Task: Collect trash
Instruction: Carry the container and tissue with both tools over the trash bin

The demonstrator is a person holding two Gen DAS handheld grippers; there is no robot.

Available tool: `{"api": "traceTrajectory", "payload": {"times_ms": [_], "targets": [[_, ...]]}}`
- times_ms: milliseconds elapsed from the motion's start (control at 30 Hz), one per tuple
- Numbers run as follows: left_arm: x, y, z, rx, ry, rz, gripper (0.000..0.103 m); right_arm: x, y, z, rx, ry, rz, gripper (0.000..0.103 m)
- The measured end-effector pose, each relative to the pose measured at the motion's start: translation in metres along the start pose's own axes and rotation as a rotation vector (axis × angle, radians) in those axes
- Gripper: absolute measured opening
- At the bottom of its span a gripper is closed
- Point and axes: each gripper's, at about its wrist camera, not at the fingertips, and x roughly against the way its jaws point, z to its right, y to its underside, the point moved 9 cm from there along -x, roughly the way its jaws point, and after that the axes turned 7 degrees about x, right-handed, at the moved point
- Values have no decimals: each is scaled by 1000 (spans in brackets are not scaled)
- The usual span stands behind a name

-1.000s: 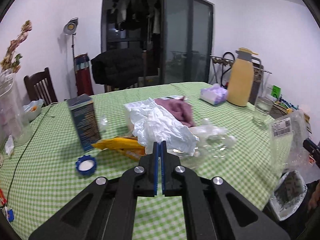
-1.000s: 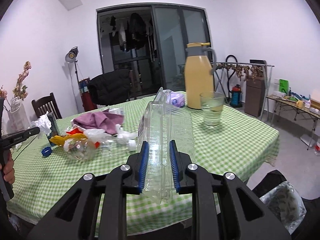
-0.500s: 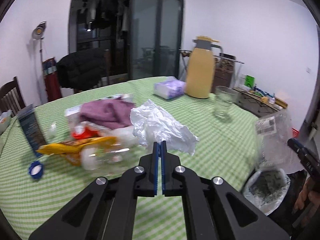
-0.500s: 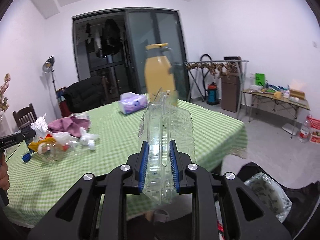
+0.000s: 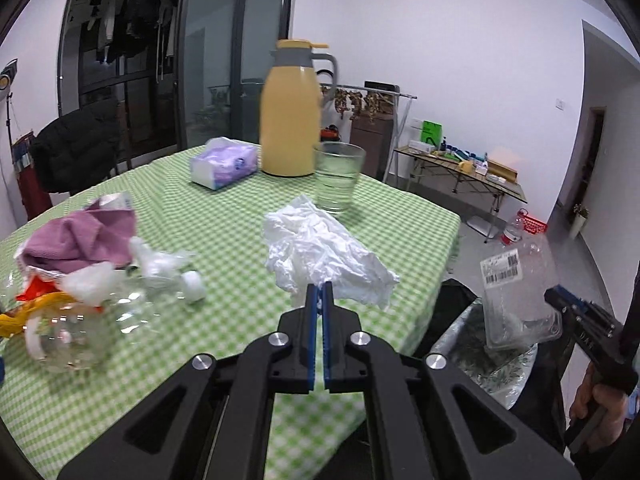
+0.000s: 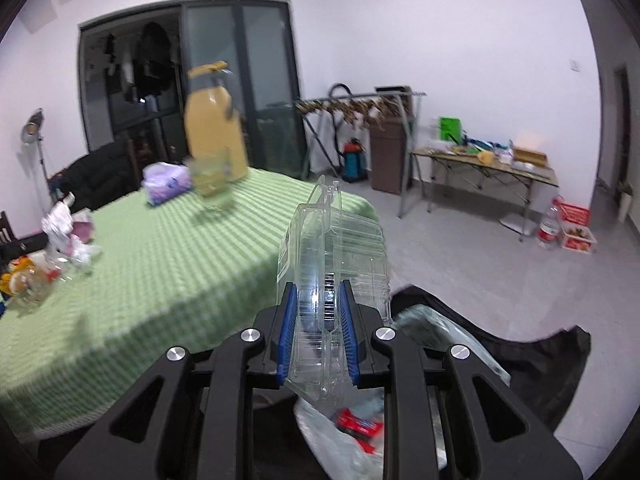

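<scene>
My left gripper (image 5: 319, 294) is shut on a crumpled white plastic bag (image 5: 320, 248) and holds it above the green checked table (image 5: 240, 240). My right gripper (image 6: 319, 300) is shut on a clear plastic clamshell container (image 6: 340, 248), off the table's right edge, above an open trash bag (image 6: 432, 328) with rubbish in it. The container (image 5: 520, 288) and trash bag (image 5: 472, 332) also show at the right of the left wrist view. A heap of trash lies on the table's left: a clear bottle (image 5: 80, 332), a yellow wrapper (image 5: 20, 314), clear film (image 5: 160, 260).
A yellow thermos jug (image 5: 290, 116), a glass of water (image 5: 338, 176), a purple tissue pack (image 5: 224, 166) and a pink cloth (image 5: 80, 240) stand on the table. A folding table (image 6: 484, 172) and drying rack (image 6: 360, 108) stand by the far wall.
Both grippers have swung right, toward the table's right edge. The right gripper carried the container off the table to above the trash bag. The left carried the white bag along.
</scene>
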Motion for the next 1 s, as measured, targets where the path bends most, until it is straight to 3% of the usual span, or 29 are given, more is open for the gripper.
{"api": "traceTrajectory", "payload": {"times_ms": [367, 500, 667, 1000], "targets": [[-31, 12, 74, -129, 96, -33, 0, -13, 44, 56, -36, 126, -116, 22], [-50, 24, 94, -187, 77, -92, 0, -18, 55, 68, -57, 132, -111, 22], [-68, 35, 131, -207, 159, -120, 0, -36, 85, 85, -116, 135, -186, 22], [-122, 78, 194, -300, 204, -235, 0, -58, 114, 109, -227, 134, -266, 25]]}}
